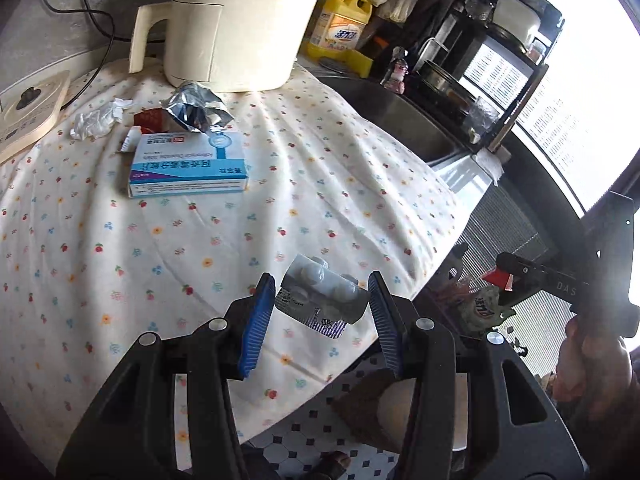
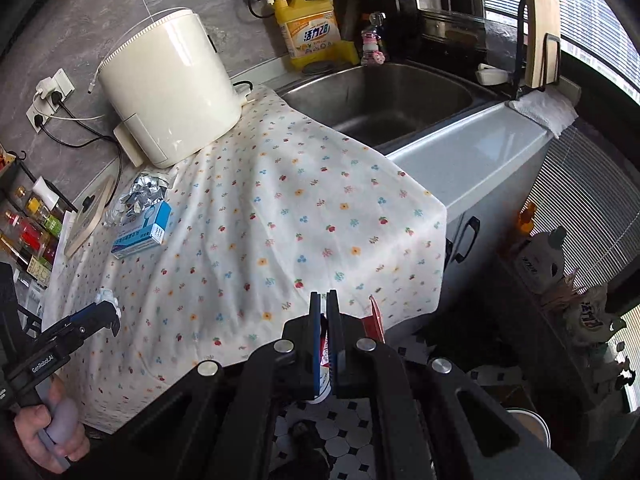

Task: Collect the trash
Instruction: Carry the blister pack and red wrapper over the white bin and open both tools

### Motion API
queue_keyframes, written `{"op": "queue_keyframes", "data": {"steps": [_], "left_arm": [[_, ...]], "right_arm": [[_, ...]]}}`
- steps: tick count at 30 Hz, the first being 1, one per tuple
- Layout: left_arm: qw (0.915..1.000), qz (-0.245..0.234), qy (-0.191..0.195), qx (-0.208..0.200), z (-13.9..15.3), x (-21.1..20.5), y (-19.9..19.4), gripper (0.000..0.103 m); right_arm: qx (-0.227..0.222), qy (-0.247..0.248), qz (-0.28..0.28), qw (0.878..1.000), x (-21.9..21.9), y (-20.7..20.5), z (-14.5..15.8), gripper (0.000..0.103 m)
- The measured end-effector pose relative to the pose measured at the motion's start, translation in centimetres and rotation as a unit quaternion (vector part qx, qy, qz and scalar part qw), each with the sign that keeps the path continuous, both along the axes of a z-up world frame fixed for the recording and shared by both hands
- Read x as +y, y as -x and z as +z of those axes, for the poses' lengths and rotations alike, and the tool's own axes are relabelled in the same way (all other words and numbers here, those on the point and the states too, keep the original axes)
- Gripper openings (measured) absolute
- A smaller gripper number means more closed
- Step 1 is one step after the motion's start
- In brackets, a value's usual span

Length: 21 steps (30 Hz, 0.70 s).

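My left gripper [image 1: 322, 294] is shut on a silver pill blister pack [image 1: 320, 296], held between its blue pads above the floral cloth's front corner; it also shows in the right wrist view [image 2: 108, 304]. My right gripper [image 2: 325, 300] is shut on a red and white wrapper [image 2: 326, 354], off the cloth's front edge. On the cloth [image 1: 100, 260] at the back lie a blue and white medicine box [image 1: 188, 166], crumpled foil [image 1: 196, 108], a crumpled white tissue [image 1: 96, 118] and a small red scrap [image 1: 149, 119].
A cream appliance [image 2: 168, 92] stands at the back of the cloth. A steel sink [image 2: 384, 100] and a yellow detergent bottle [image 2: 310, 28] are to the right. A round wooden board [image 2: 86, 216] and a bottle rack [image 2: 28, 220] are to the left. A tiled floor lies below.
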State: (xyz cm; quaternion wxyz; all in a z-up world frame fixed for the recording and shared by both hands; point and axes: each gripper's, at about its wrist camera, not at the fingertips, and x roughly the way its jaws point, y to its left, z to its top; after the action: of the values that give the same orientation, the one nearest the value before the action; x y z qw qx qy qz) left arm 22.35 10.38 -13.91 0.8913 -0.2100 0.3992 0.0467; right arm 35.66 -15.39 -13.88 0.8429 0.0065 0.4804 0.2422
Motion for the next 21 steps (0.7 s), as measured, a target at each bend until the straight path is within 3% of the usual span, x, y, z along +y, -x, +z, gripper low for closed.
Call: {"op": "queue_keyframes", "data": {"steps": [6,13,17,21], "left_arm": [[0.9984,-0.056,0.002,0.009,-0.6,-6.9,-1.6,0.048],[0.9917,-0.122,0.006,0.039,-3.3,-15.5,-2.1,0.048],[0.9863,-0.154,0.01,0.058,-5.2,-20.5,-2.0,0.048],[0.9812,-0.177,0.014,0.075,-7.0,-25.0,-1.9,0.048]], "right_arm": [[0.031,0.006,-0.063,0.998,-9.2,2.0,-2.5,0.004],[0.084,0.017,-0.128,0.988,-19.0,5.7,-7.5,0.004],[0.116,0.019,-0.148,0.982,-23.2,8.0,-10.2,0.004],[0.146,0.018,-0.162,0.976,-26.8,9.8,-12.2,0.012]]}}
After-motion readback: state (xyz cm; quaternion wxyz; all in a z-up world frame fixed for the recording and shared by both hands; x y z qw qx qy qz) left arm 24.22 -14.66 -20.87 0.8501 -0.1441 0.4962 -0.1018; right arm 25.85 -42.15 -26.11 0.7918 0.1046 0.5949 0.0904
